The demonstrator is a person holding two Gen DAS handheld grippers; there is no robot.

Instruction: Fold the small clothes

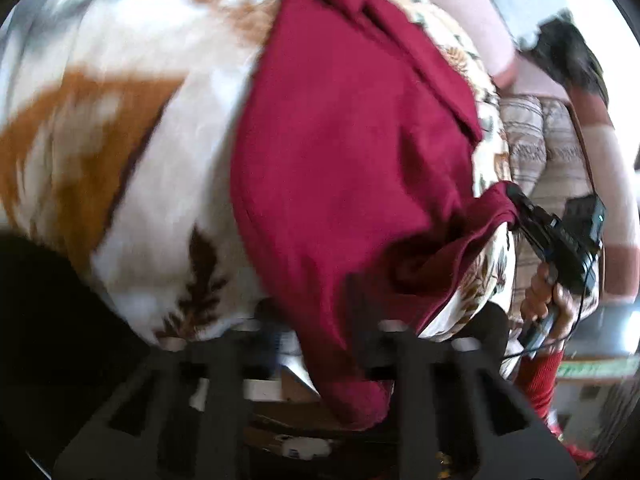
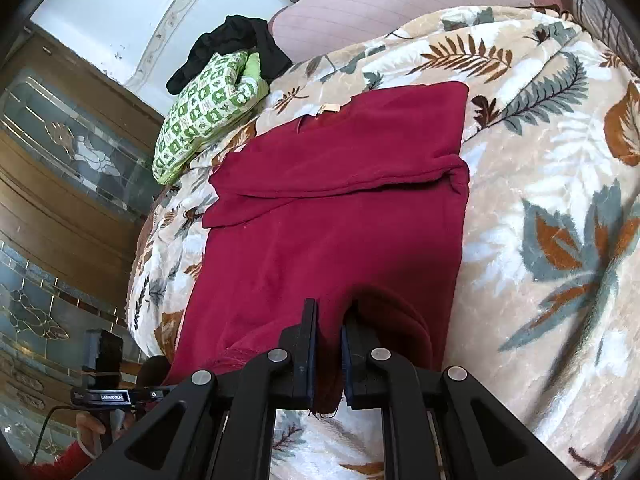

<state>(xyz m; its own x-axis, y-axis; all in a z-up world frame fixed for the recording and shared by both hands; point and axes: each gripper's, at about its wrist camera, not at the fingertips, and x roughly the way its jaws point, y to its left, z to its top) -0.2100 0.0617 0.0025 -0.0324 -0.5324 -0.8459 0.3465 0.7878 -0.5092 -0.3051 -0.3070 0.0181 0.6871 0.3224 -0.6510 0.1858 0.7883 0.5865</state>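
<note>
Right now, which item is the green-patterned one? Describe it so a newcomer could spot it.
Start at the leaf-print blanket covering the bed, then follow the red garment to its far left corner. Just past it lies the green-and-white checked cloth, bundled beneath a black garment; it is the only green, checked thing there.

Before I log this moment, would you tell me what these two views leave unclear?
- Left wrist view: motion blur smears the leaf-print blanket, and the red garment covers the left gripper fingers, so their grip is unclear.
- Right wrist view: the black clothing behind the green patterned item is too bunched to identify.
- Right wrist view: the right gripper hides the garment's near hem.
</note>
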